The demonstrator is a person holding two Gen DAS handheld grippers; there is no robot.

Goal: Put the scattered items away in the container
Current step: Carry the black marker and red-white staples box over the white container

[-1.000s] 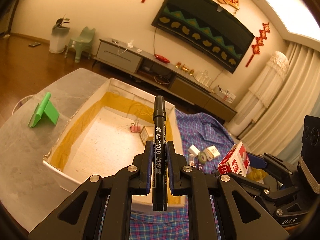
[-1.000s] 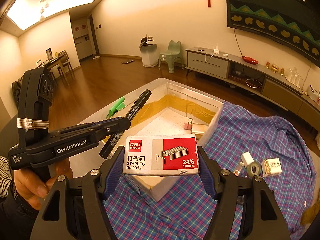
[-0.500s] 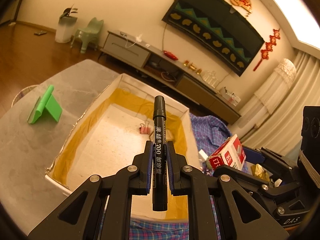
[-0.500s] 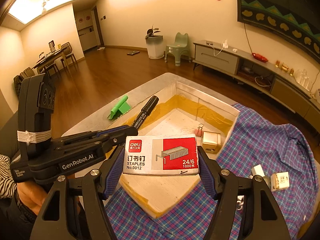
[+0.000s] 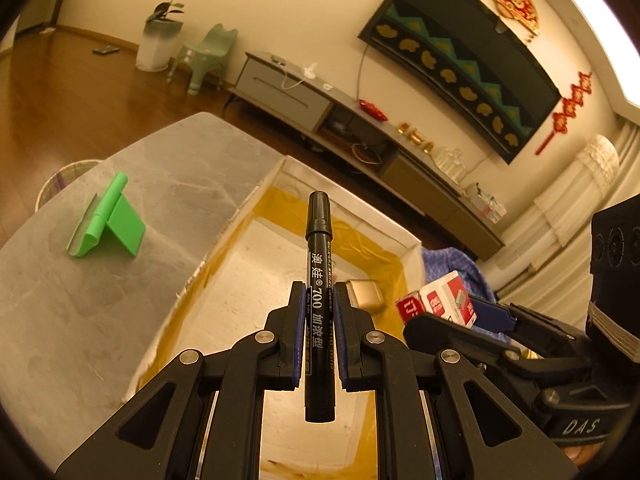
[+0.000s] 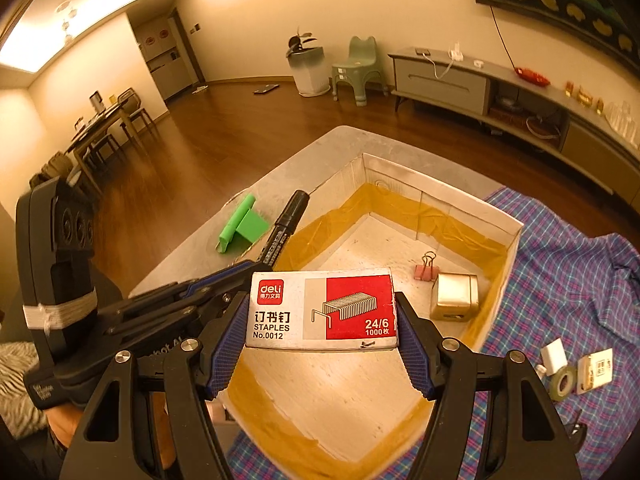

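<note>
1 marker (image 5: 319, 300); 1 staple box (image 6: 322, 309); 1 binder clip (image 6: 426, 270)

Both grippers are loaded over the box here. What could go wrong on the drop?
The left gripper and right gripper sit close together, so they could bump on release. The staple box may land on the gold box or pink binder clip. The marker could roll.

The box (image 6: 460, 208) is sitting on the table (image 6: 320, 152), with the cloth (image 6: 560, 248) lying along its right wall. A binder clip (image 6: 427, 269) and a small tin (image 6: 456, 296) are lying inside, near that wall. A stand (image 6: 242, 230) is standing left of the box. A tape roll (image 6: 565, 381) is lying on the cloth.
</note>
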